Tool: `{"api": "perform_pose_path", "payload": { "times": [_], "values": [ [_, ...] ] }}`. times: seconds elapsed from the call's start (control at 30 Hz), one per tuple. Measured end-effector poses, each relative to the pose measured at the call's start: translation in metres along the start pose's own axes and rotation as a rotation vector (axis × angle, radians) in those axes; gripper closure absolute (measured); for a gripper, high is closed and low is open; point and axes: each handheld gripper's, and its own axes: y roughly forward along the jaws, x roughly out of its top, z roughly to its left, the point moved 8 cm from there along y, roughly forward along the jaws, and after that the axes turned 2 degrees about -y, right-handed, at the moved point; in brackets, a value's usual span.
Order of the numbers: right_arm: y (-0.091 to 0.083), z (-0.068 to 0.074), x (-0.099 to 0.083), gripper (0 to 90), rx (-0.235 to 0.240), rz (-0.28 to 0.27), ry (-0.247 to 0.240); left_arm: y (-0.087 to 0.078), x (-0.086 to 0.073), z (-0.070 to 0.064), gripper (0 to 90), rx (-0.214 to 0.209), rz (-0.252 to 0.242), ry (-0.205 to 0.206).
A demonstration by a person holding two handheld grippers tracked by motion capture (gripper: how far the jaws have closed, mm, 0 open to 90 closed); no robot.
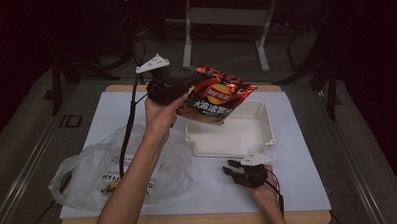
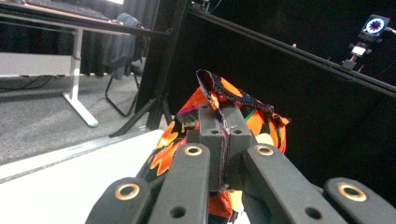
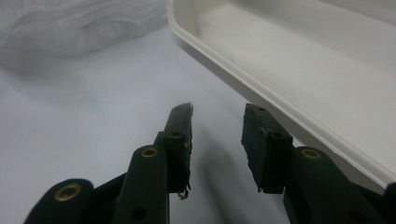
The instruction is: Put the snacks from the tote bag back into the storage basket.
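crinkled red-orange chip bag hangs pinched in left gripper.

High view: dim overall. Light falls from above onto the white tabletop; the surroundings beyond its edges drop to near black, darkest at the frame corners. Glare shows on the foil of the chip bag and on the plastic bag at the tabletop's left front corner. Picture soft and grainy.

Left gripper view: background at right black, floor at left moderately lit. Bag seam sharp; nearest jaw links slightly blurred. 1 small lit device glows at the upper right.

Right gripper view: brightest of the 3. Soft shadows lie under the jaws and under the tray rim. Distant plastic out of focus.
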Motion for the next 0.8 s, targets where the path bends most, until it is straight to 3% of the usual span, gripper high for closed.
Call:
{"api": "perform_pose_path", "payload": {
  "times": [0.37, 0.8],
  "values": [
    [0.0, 0.0, 0.0, 62.6, 0.001, -0.002, -0.002, 0.028, -0.009, 0.007, 90.0, -0.005, 0.018, -0.019],
    [0.0, 0.0, 0.0, 62.5, 0.003, -0.003, -0.003, 0.049, -0.014, 0.015, 90.0, -0.004, 0.031, -0.032]
  ]
}}
